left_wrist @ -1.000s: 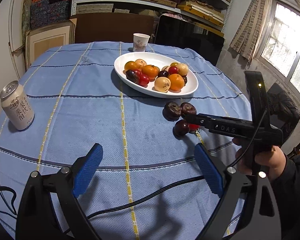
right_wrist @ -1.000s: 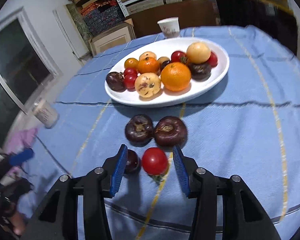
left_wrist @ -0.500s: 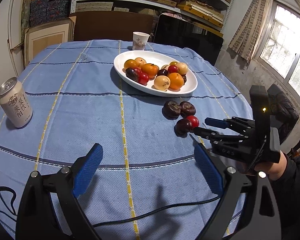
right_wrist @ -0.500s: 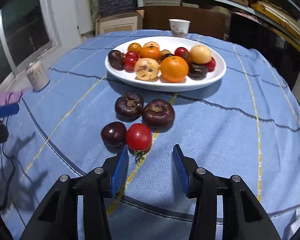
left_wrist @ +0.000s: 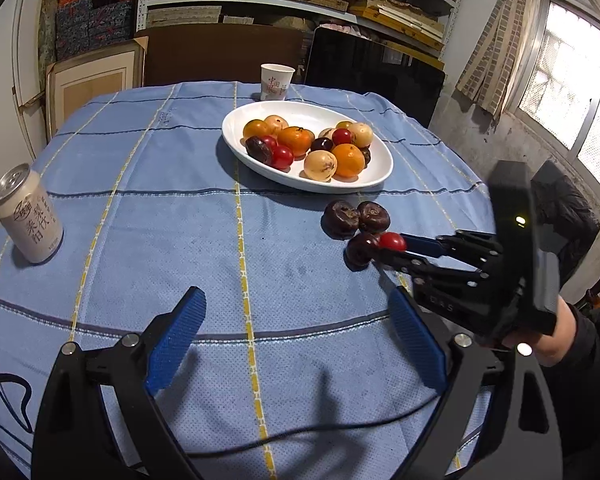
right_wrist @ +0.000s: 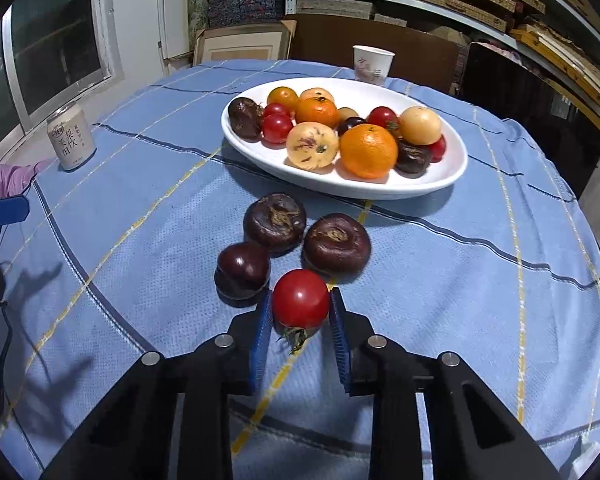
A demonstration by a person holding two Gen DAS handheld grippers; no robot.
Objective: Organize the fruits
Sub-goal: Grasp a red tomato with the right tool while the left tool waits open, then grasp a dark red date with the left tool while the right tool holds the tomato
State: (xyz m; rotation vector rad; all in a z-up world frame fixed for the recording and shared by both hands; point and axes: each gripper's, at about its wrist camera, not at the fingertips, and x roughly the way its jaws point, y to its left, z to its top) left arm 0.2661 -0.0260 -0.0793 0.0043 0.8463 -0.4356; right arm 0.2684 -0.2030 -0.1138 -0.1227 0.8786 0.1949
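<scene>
A: Where do we stand? Our right gripper [right_wrist: 300, 322] sits low in the middle of the right wrist view with its blue pads pressed against both sides of the red tomato [right_wrist: 300, 298]. So we are pinching it, and the step in hand looks like the pick.

B: Agreed. In the left wrist view the same tomato [left_wrist: 392, 241] shows at centre right, held at the tip of the right gripper [left_wrist: 386, 249]. We cannot tell whether it is off the tabletop [right_wrist: 480, 280] or resting on the cloth.

A: Just to its upper left lies the small dark plum [right_wrist: 243, 267], very near the left pad. Above it sit two wrinkled dark fruits [right_wrist: 275, 222], touching or nearly so.

B: And our left gripper [left_wrist: 296, 348] hangs at the bottom of its own view, fingers spread wide, holding nothing, well apart from the fruit.

A: The white plate [right_wrist: 440, 184] fills the upper middle of the right wrist view, already crowded with oranges, tomatoes and pale fruit.

B: So we judge the next move is a straight lift, clear of the plum, then a carry over the two wrinkled fruits to the plate.

A: The bare patch at the plate's near right rim seems the safest spot. We should release low, since a round tomato may roll.
</scene>
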